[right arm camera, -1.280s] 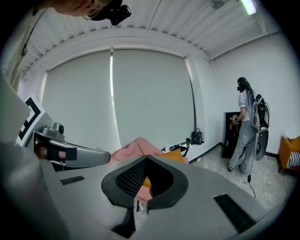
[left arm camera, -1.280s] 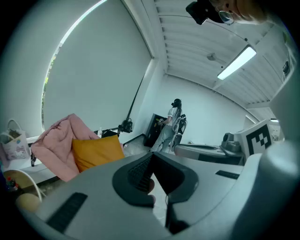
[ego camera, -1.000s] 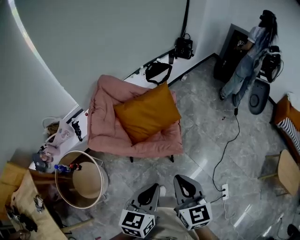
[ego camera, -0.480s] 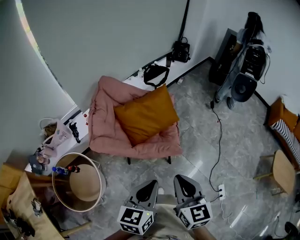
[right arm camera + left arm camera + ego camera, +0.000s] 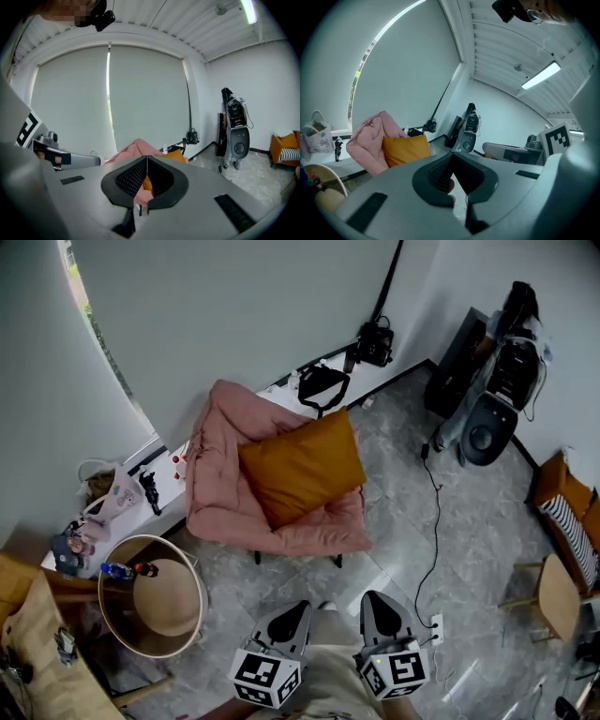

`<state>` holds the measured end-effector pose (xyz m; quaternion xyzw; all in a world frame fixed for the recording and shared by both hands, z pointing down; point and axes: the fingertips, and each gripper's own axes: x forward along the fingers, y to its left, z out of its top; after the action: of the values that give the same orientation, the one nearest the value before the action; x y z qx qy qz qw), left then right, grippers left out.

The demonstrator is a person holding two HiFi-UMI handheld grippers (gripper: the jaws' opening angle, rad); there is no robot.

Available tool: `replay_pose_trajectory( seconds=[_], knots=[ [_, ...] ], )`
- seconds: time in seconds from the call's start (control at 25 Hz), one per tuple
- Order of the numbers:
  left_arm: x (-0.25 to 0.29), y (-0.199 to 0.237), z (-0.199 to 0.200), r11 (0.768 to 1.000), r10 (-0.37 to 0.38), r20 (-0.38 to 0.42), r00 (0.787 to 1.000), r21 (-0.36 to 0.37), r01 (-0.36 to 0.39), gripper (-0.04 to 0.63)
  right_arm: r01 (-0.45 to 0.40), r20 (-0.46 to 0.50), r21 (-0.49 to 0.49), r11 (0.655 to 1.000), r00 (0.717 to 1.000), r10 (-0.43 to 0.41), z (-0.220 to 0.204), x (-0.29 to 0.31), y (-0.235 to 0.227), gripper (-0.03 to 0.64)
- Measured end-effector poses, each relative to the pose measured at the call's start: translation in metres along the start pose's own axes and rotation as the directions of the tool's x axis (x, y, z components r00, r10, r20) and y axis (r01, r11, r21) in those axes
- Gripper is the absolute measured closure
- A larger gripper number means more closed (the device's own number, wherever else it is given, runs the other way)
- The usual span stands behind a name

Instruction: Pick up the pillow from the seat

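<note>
pillow (image 5: 302, 468) | on seat (image 5: 217, 498) | long axis lower-left to upper-right

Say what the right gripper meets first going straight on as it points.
Likely the orange pillow on the pink chair, or the chair's front edge; nothing nearer shows, though depth is unclear.

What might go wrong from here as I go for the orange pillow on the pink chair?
Both the left gripper and right gripper are shut and short of the pink chair; unless they open, they may only shove the pillow. The pillow leans tilted on the seat, so a nudge might slide it off. A black cable crosses the floor to your right: possible snag.
</note>
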<state>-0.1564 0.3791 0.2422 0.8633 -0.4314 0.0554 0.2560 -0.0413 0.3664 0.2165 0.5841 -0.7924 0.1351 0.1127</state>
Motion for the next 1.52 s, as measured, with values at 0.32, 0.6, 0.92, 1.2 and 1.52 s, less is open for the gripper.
replay_pose_trajectory(
  seconds=[0.32,0.6,0.92,1.2,1.52],
  knots=[
    [0.026,0.021,0.009,1.000,0.026,-0.007,1.000,-0.013,-0.026,0.592,-0.020,-0.001,-0.056,0.998,1.000,0.020,0.008,0.036,-0.014,0.595],
    [0.106,0.016,0.020,0.998,0.065,-0.044,0.997,-0.018,-0.066,0.592,-0.060,-0.030,-0.073,0.996,0.998,0.058,0.018,0.081,-0.089,0.595],
    [0.231,-0.013,0.063,0.991,0.131,-0.053,0.990,0.004,-0.131,0.592,-0.193,-0.028,-0.084,0.978,0.981,0.192,0.057,0.149,-0.184,0.595],
    [0.303,-0.027,0.089,0.976,0.219,-0.047,0.975,0.029,-0.217,0.592,-0.340,-0.067,-0.117,0.933,0.940,0.334,0.076,0.193,-0.235,0.595],
    [0.329,-0.005,0.102,0.974,0.229,-0.044,0.973,0.012,-0.228,0.592,-0.368,-0.065,-0.156,0.916,0.930,0.363,0.095,0.239,-0.242,0.595]
  ],
)
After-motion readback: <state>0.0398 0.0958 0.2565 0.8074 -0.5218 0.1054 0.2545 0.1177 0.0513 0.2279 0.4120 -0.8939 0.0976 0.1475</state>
